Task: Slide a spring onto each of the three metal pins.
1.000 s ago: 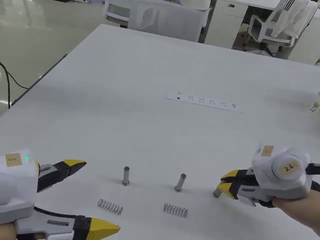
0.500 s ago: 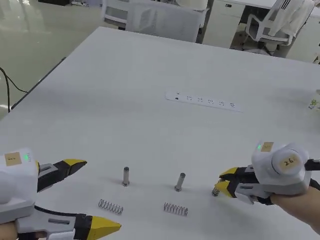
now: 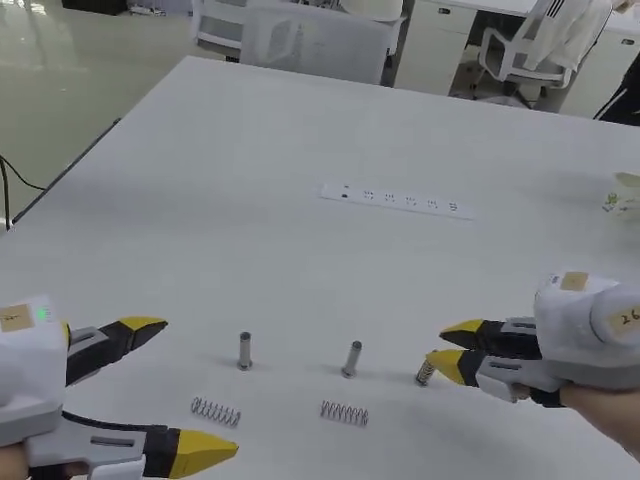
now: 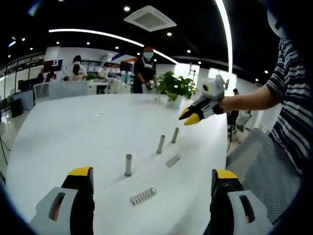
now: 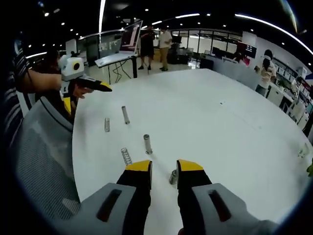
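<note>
Three short metal pins stand in a row near the front of the white table (image 3: 300, 150). The left pin (image 3: 245, 351) and middle pin (image 3: 351, 359) are bare. The right pin (image 3: 424, 374) has a spring around it. Two loose springs (image 3: 216, 411) (image 3: 344, 413) lie flat in front of the bare pins. My right gripper (image 3: 452, 347) is open just right of the sprung pin (image 5: 173, 177), which stands just beyond its jaw tips. My left gripper (image 3: 178, 390) is wide open at the lower left, and holds nothing. The pins (image 4: 128, 165) and springs (image 4: 143, 196) lie ahead of it.
A white power strip (image 3: 398, 200) lies across the middle of the table. Office chairs (image 3: 300, 40) stand at the far edge. The table's left edge (image 3: 70, 165) drops to the floor. A small object (image 3: 622, 195) sits at the far right.
My right gripper's jaws have parted and it has drawn back slightly from the sprung pin. The left gripper has held still. The head camera has shifted a little.
</note>
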`<state>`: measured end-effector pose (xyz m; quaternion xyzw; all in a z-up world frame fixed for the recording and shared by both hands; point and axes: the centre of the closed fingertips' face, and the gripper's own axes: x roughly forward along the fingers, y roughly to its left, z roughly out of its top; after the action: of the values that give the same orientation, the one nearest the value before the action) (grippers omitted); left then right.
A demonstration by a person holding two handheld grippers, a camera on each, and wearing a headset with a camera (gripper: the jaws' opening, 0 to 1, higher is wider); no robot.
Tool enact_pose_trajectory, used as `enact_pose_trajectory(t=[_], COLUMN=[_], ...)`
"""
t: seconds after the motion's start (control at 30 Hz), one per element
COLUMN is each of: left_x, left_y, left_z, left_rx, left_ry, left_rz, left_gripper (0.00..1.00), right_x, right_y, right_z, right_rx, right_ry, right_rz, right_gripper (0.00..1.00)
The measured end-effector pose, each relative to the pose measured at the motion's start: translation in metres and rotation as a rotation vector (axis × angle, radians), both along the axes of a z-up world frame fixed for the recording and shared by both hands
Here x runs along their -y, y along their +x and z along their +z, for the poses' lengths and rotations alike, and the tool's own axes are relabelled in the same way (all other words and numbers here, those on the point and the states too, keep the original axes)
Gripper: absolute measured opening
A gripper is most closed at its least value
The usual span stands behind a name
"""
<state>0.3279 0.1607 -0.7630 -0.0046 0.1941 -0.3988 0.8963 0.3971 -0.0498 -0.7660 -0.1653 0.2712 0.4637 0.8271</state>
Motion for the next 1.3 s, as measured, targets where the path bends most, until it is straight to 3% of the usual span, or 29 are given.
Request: enact_pose_trajectory(t=[0.13,0.7,0.97,1.3], left_x=[0.0,0.006,0.007,0.005], left_y=[0.0,0.001,0.002,-0.001], left_z=[0.0,0.0,-0.002,-0.004], left_rx=[0.0,-0.003,-0.011,-0.02], left_ry=[0.006,0.008,0.011,0.017], left_rz=[-0.003,-0.021,-0.025,-0.027], left_gripper=[0.97,0.96,0.95,0.94], right_x=[0.0,0.006,-0.005,-0.043], right_y=[-0.011,-0.04,-0.044,-0.054], right_z=[0.0,-0.029,-0.031,-0.039], right_rx=[-0.042,-0.108,-0.105,-0.059], right_ry=[0.037,0.016,-0.003,-0.088], right_rz=[-0.004,-0.004,0.027,0.188], right_gripper=[0.19,0.19,0.18,0.18])
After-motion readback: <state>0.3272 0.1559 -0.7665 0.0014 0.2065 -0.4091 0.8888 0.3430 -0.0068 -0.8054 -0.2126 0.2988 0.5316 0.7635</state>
